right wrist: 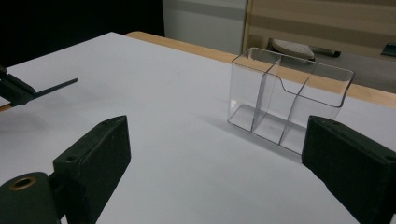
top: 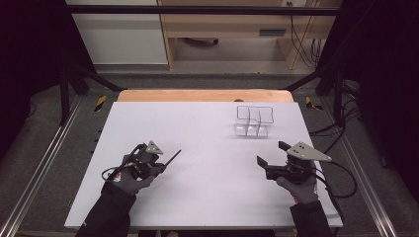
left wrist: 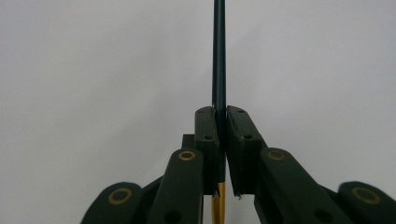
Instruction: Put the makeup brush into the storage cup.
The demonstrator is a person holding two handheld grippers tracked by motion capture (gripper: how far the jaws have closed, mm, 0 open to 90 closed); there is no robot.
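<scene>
Black jaws of the left gripper (left wrist: 220, 135) pinch a thin dark pencil (left wrist: 219, 56), its tip pointing out over the white table (top: 207, 133). Right gripper (top: 273, 154) hovers with jaws spread wide, empty. Clear divided organizer (top: 254, 121) stands upright, far right, well apart from the pencil.

table (top: 197, 197): matt white, smooth, wood edge | box (right wrist: 289, 100): clear glossy plastic | jaws: matt black plastic | pencil (left wrist: 219, 56): dark, glossy

My grippers (top: 271, 154) are black with brass-ringed pivots, grey triangular plates, trailing black cables; I wear grey gloves (top: 132, 181), dark sleeves (top: 106, 215).
</scene>
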